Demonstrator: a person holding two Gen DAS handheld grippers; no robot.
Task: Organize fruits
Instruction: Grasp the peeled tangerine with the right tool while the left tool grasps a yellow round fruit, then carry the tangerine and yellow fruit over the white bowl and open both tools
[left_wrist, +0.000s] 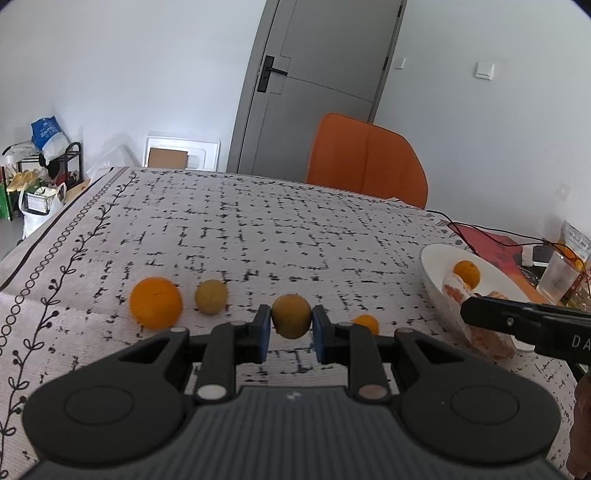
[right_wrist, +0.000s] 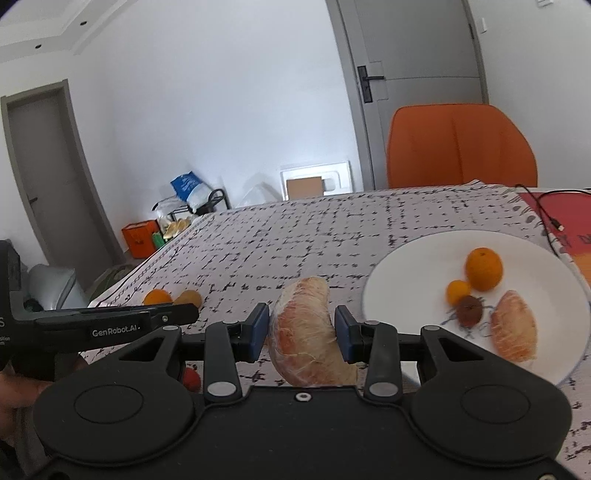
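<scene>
- Left gripper (left_wrist: 291, 326): pads clamped on kiwi (left_wrist: 291, 315), frame centre.
- Right gripper (right_wrist: 301, 329): clamped on pomelo segment (right_wrist: 304, 338).
- Next, likely: carry both to the plate (right_wrist: 406, 266), right of frame.

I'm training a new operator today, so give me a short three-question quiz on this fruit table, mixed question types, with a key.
1. True or false: the left gripper has its blue pads on either side of a round yellow-green fruit.
2. Which does the right gripper hold?
A. round orange
B. peeled pinkish pomelo segment
C. dark brown fruit
3. Fill in: the white round plate holds ___ pieces of fruit.

Key: 1 true; 2 B; 3 four: large orange, small orange, dark brown fruit, pomelo segment.
</scene>
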